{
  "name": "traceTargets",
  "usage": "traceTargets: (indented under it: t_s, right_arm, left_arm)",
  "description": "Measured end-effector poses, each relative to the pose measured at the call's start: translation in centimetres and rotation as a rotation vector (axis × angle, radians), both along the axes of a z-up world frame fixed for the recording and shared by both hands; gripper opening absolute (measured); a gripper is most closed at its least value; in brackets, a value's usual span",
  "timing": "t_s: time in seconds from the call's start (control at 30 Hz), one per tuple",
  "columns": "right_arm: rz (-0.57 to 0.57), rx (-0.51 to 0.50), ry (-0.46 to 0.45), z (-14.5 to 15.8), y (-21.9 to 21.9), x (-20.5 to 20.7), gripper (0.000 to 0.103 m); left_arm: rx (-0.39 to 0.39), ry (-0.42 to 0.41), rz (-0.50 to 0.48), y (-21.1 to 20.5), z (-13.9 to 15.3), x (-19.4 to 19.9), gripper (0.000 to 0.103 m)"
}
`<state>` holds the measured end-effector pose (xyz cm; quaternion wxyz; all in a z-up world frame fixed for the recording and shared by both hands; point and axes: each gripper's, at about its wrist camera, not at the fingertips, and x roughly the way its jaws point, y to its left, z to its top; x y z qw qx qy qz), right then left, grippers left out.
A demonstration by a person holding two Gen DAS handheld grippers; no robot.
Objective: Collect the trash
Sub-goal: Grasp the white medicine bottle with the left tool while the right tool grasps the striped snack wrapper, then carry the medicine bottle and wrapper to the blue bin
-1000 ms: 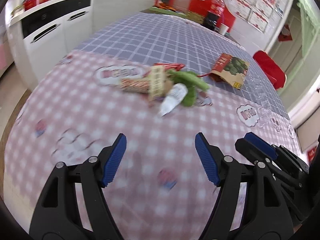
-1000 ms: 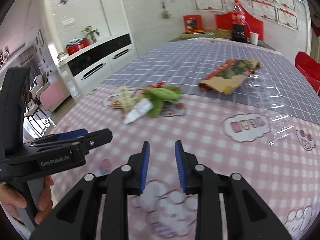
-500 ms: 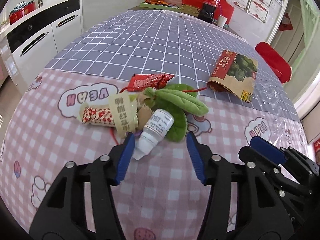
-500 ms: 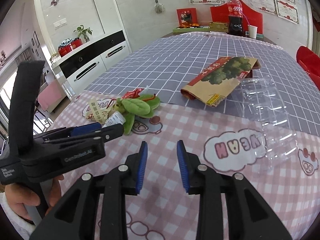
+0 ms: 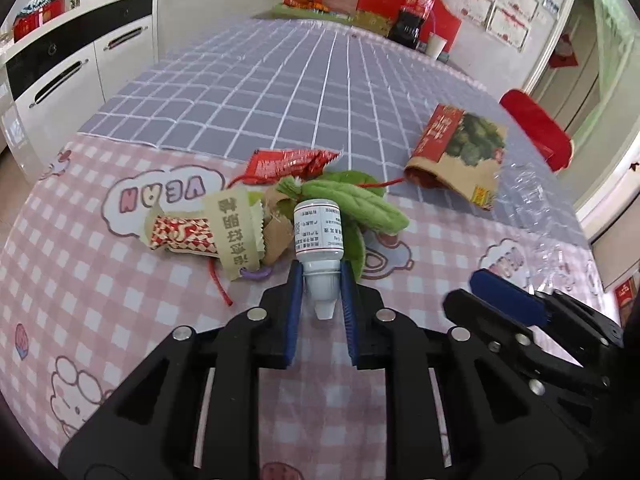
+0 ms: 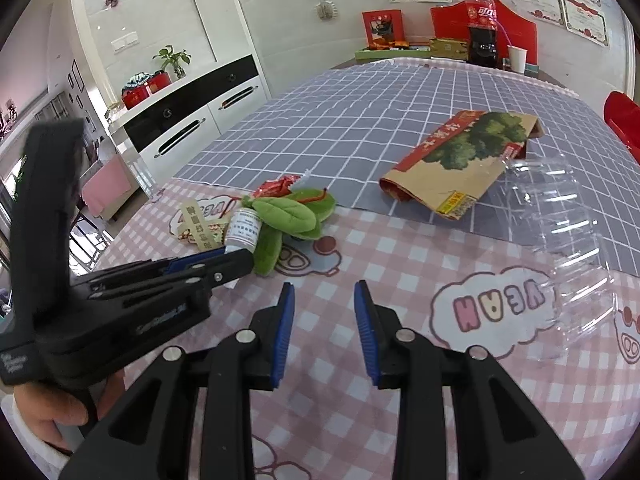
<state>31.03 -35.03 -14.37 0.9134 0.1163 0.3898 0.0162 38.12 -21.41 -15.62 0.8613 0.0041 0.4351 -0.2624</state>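
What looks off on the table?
Trash is heaped by the cloth seam: the small white bottle lies on its side, cap toward the closing left gripper fingers, against a green plush leaf and torn wrappers. A crumpled clear plastic tray sprawls nearby.

The table point(image 5: 328, 408) has a pink cloth near us and a grey cloth behind. Wrappers point(image 5: 208, 232), a leaf toy point(image 5: 356, 204), a bag point(image 5: 460, 156) and a clear tray point(image 6: 560, 232) lie there.

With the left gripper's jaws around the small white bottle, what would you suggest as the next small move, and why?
Probably finish closing, then lift. The left gripper is closing, its jaws flanking the cap end of the small white bottle, which lies against the green plush leaf on the table. The right gripper is empty.
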Motion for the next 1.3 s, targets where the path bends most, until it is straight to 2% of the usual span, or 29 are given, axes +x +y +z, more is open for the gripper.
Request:
traceTargets:
  t_s: [0.1, 0.2, 0.5, 0.7, 0.87, 0.9, 0.93, 0.97, 1.0, 1.3]
  right_arm:
    - [0.011, 0.001, -0.006, 0.3, 0.5, 0.3, 0.031]
    - [0.031, -0.003, -0.011, 0.7, 1.7, 0.8, 0.031]
    - [0.115, 0.002, -0.015, 1.1, 6.4, 3.8, 0.031]
    - [0.145, 0.016, -0.003, 0.6, 8.8, 6.8, 0.032]
    - [0.152, -0.022, 0.001, -0.2, 10.2, 8.7, 0.032]
    - [0.155, -0.030, -0.001, -0.3, 10.3, 8.8, 0.030]
    - [0.160, -0.050, -0.009, -0.2, 10.6, 8.9, 0.016]
    - [0.163, -0.069, -0.016, -0.2, 10.8, 8.9, 0.008]
    - [0.166, -0.081, -0.019, -0.1, 10.9, 8.9, 0.005]
    - [0.155, -0.050, -0.049, 0.9, 10.0, 7.1, 0.002]
  left_arm:
    - [-0.077, -0.021, 0.007, 1.7, 1.3, -1.2, 0.019]
    - [-0.115, -0.047, 0.039, 3.4, 2.3, -2.0, 0.019]
    - [-0.125, -0.060, 0.164, 8.9, 3.2, -0.9, 0.019]
    - [-0.126, -0.047, 0.191, 11.2, 2.6, 0.0, 0.019]
    - [-0.130, -0.036, 0.194, 12.3, 2.1, 0.5, 0.019]
    - [-0.131, -0.035, 0.194, 12.4, 2.1, 0.5, 0.019]
    - [-0.133, -0.035, 0.192, 12.6, 2.1, 0.6, 0.019]
    - [-0.134, -0.035, 0.191, 12.7, 2.2, 0.6, 0.019]
    - [-0.135, -0.035, 0.191, 12.7, 2.2, 0.6, 0.019]
    - [-0.159, -0.043, 0.185, 13.8, 2.6, -0.2, 0.019]
